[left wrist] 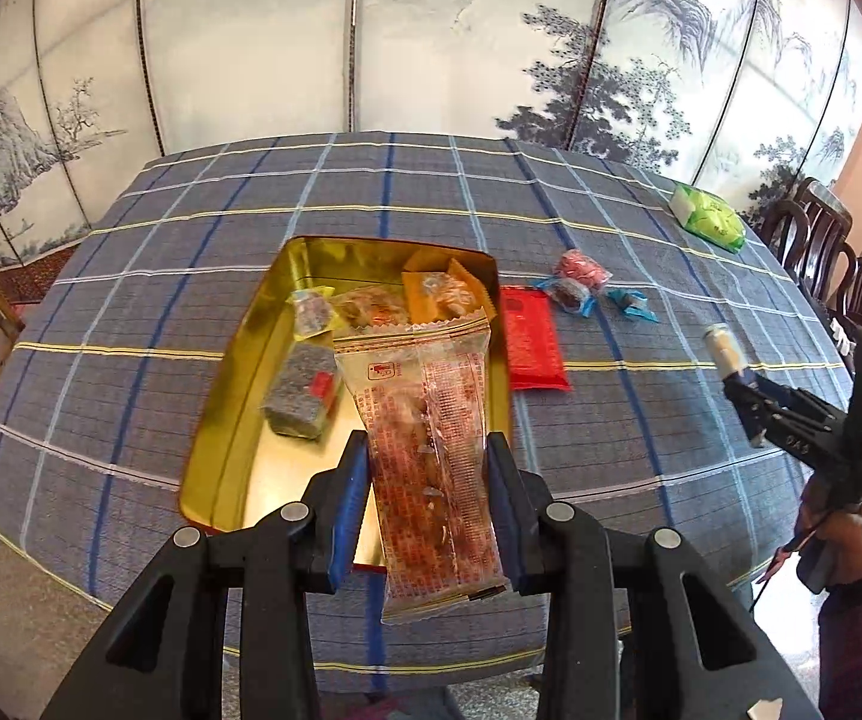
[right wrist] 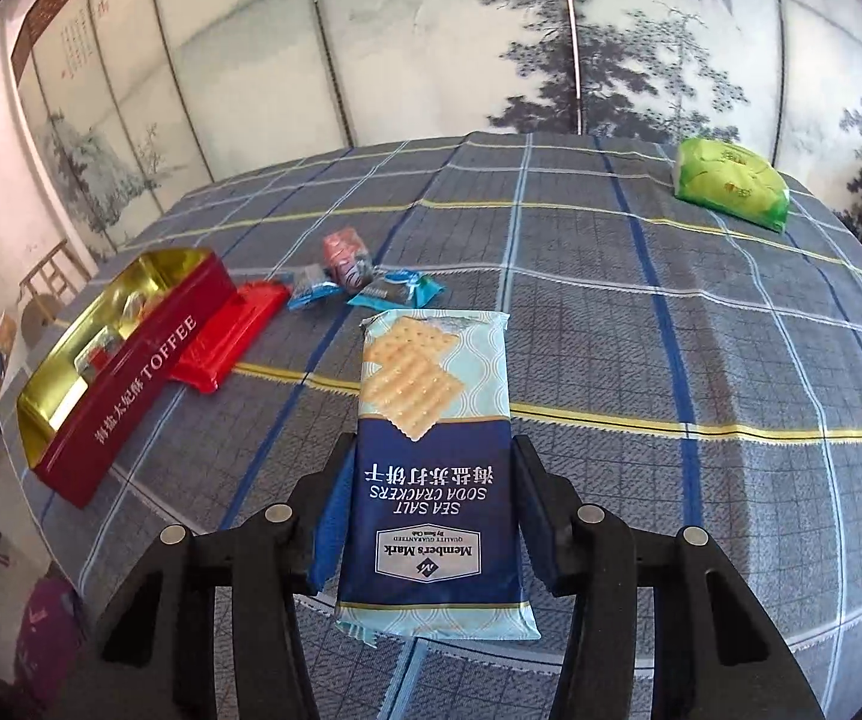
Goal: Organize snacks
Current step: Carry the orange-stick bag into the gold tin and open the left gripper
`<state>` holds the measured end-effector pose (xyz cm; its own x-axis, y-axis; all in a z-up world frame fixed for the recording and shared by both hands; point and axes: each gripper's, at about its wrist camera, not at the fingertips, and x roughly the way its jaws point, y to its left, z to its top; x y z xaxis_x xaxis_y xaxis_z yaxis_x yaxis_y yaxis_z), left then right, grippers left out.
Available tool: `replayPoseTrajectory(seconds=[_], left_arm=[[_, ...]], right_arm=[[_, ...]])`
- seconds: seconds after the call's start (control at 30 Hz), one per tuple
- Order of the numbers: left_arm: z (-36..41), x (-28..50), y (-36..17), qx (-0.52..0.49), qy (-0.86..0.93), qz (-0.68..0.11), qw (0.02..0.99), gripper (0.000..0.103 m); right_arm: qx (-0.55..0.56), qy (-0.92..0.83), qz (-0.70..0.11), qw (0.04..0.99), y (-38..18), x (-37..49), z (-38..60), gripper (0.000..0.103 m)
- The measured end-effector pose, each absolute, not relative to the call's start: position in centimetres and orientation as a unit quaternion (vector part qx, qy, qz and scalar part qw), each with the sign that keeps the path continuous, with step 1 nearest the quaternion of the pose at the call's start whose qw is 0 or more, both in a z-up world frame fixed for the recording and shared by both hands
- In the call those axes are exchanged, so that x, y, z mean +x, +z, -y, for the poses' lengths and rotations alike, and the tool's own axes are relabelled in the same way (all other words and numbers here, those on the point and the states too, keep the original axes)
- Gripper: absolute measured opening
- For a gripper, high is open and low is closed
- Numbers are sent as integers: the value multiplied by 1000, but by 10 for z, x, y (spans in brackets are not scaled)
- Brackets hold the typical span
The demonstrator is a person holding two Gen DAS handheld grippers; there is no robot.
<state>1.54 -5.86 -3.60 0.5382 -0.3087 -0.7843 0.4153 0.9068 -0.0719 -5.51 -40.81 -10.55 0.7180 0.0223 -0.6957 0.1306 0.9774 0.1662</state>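
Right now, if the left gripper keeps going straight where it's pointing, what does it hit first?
Probably the open gold-lined tin, just beyond the left gripper, which is shut on a clear snack packet. Depth is uncertain.

Home dining room: clothed table [left wrist: 641,450], carved chairs [left wrist: 821,240], painted screen [left wrist: 431,30].

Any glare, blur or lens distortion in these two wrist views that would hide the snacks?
Left wrist: sharp; heavy fisheye bowing of the table; the tin glares gold inside, yet its snacks stay readable, as does the clear packet in the left gripper. Right wrist: same bowing, even daylight; the cracker pack in the right gripper is crisp.
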Motion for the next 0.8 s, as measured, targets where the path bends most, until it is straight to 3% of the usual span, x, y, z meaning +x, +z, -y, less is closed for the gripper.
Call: replayPoseTrajectory(seconds=[0.8], left_arm=[[16,61,-85,69,-154,-440,882,33]], right_arm=[[118,-62,-352,926,-96,-62,407,50]])
